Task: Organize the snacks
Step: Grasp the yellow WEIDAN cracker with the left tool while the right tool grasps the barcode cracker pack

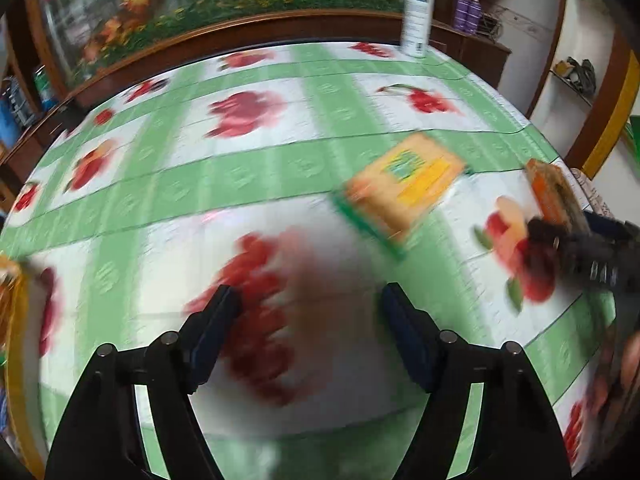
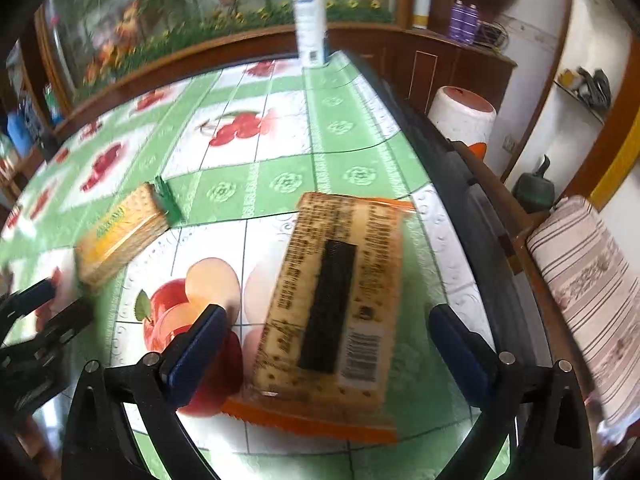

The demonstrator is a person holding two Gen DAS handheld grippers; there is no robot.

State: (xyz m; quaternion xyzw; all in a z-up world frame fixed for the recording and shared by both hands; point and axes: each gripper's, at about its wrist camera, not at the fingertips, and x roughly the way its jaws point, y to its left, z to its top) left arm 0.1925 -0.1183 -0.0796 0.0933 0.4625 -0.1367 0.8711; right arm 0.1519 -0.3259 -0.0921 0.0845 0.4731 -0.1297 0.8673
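Right hand-held gripper [image 2: 328, 332]: jaws apart, straddling orange-edged cracker pack [image 2: 332, 304], pads clear of it; pack flat on worktop [image 2: 352, 152] near right edge. Left hand-held gripper [image 1: 310, 312]: jaws apart, nothing between, over fruit-print cloth. Green-ended cracker pack [image 1: 404, 184] flat mid-worktop. White bottle [image 2: 310, 20] upright at far edge.
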